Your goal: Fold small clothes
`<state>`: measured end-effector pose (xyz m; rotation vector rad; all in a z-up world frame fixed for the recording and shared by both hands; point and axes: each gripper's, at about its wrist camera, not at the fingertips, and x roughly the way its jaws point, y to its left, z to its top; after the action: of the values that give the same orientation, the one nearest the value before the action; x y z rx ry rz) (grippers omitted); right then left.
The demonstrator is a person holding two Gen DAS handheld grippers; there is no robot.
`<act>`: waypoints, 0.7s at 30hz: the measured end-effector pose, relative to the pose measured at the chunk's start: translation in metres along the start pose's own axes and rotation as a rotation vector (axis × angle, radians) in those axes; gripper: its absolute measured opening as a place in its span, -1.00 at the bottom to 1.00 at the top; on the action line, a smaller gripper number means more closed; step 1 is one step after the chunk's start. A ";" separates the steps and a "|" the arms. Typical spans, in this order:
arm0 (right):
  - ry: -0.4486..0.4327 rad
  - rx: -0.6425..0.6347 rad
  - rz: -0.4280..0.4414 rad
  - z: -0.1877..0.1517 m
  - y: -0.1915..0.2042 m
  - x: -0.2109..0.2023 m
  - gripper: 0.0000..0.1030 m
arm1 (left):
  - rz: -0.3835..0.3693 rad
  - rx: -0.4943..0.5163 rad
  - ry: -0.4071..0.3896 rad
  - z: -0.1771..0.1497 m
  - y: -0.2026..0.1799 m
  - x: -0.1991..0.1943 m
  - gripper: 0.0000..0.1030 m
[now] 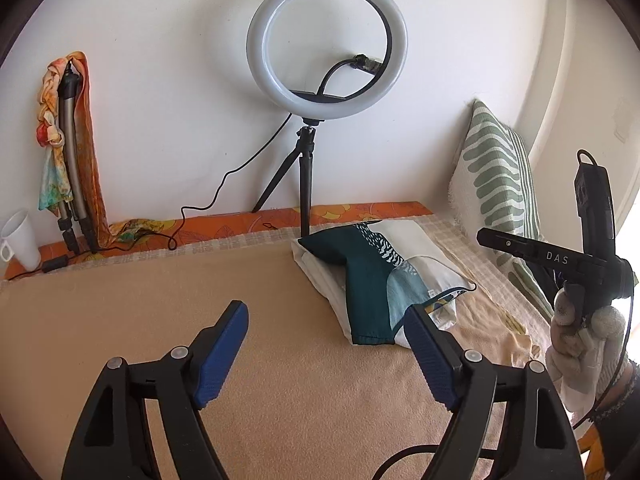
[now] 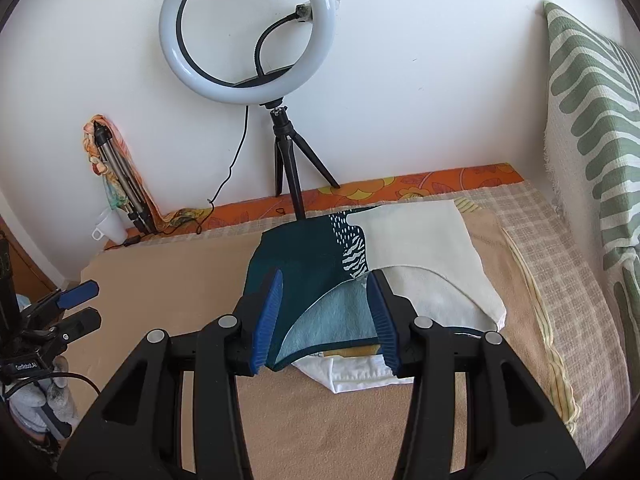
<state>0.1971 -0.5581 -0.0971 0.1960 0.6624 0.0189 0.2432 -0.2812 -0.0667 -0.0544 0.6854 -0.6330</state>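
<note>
A folded garment in dark teal, light blue and cream lies on top of a stack of white folded clothes on the beige blanket. My left gripper is open and empty, above the blanket to the left of the stack. The right gripper's body shows at the right edge, held by a gloved hand. In the right wrist view my right gripper is open, its blue pads on either side of the near part of the garment, not closed on it. The left gripper shows at far left.
A ring light on a small tripod stands behind the stack, cable trailing left. A green-patterned cushion leans at the right. A white mug and a folded tripod with a scarf are at back left.
</note>
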 end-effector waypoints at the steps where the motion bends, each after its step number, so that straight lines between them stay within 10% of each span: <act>1: -0.005 -0.004 -0.018 -0.002 0.005 -0.006 -0.09 | 0.002 0.009 -0.005 -0.003 -0.002 -0.007 0.73; 13: -0.074 -0.036 -0.159 -0.043 0.054 -0.073 0.93 | 0.031 0.055 -0.053 -0.044 -0.028 -0.074 0.99; 21: -0.118 -0.071 -0.204 -0.062 0.078 -0.094 1.00 | 0.120 0.078 -0.064 -0.061 -0.044 -0.103 0.99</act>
<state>0.0882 -0.4779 -0.0728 0.0598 0.5602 -0.1638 0.1218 -0.2497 -0.0446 0.0384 0.5969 -0.5402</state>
